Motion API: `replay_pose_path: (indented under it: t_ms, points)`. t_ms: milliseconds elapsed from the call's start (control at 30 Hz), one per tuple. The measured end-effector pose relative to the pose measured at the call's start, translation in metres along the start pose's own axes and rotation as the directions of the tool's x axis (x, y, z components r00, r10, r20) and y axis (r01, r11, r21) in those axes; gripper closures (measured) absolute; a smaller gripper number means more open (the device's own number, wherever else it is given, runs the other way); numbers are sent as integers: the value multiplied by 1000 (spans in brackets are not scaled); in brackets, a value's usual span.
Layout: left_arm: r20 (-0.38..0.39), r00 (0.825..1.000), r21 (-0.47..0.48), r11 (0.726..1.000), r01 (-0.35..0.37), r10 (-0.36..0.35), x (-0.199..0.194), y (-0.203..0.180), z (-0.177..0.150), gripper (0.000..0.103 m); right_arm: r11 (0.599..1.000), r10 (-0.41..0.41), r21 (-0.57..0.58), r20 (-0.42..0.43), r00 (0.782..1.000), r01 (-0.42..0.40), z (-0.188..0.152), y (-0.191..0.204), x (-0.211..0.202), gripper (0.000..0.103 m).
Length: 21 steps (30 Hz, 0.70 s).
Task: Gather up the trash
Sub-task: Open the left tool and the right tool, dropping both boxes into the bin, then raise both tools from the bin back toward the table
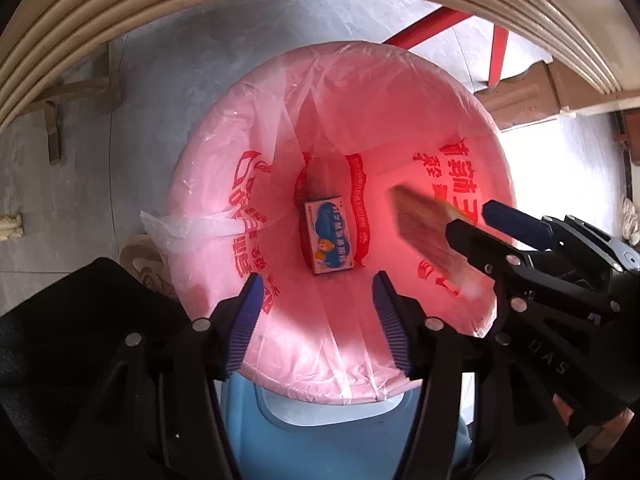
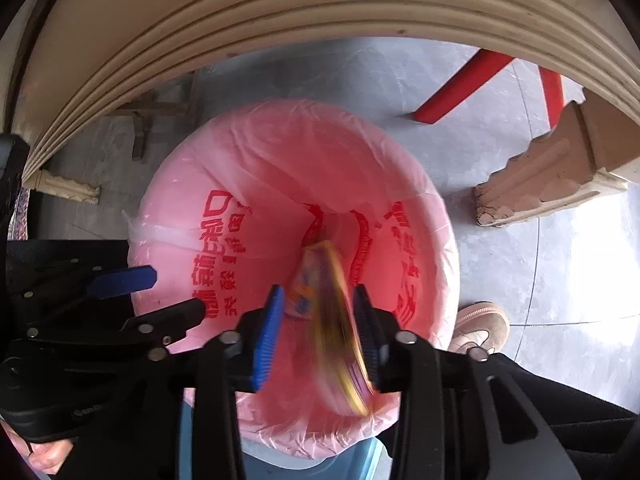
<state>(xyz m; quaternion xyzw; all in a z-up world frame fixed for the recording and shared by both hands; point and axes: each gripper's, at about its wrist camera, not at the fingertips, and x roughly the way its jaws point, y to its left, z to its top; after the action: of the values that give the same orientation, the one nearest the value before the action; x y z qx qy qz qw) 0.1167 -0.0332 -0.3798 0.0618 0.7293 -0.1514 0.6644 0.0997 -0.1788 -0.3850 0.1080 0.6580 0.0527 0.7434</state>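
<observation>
A blue bin lined with a pink plastic bag (image 1: 420,128) printed with red characters fills both views; it also shows in the right wrist view (image 2: 248,168). A small orange and blue carton (image 1: 329,236) lies at the bottom. My left gripper (image 1: 318,316) is open and empty over the bin's near rim. My right gripper (image 2: 318,332) is open above the bin, with a blurred yellow and brown wrapper (image 2: 340,328) between its fingers; the wrapper (image 1: 430,236) looks loose and in motion. The right gripper (image 1: 468,216) also shows in the left wrist view.
A cream moulded table edge (image 2: 280,20) arches over the bin. Red legs (image 2: 464,88) and a carved brown furniture foot (image 2: 552,184) stand on the grey floor. A person's shoe (image 2: 480,324) is beside the bin.
</observation>
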Motion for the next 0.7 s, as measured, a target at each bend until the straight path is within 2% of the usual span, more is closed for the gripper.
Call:
replay_pose_path:
  t_ms: [67,133,567,700]
  points:
    - [9,1000,-11,1000,-7,7,-2,2,0,44,1000,-13,9,10,1000,13,0,-2,-1,51]
    - [17,1000,-21,1000,-6,6,-5,4,-1,41,1000,-10,10,16,1000,10,1,-3,-2,50]
    - [11,1000,-14,1000,-12,12,-8,4,-1,38,1000,-6,8,18,1000,6,1,-2,-6,50]
    - [29,999,3,999,-37,37,-13,2,-4,37,1000,16,22,31,999,-16,0,-3,-13,50]
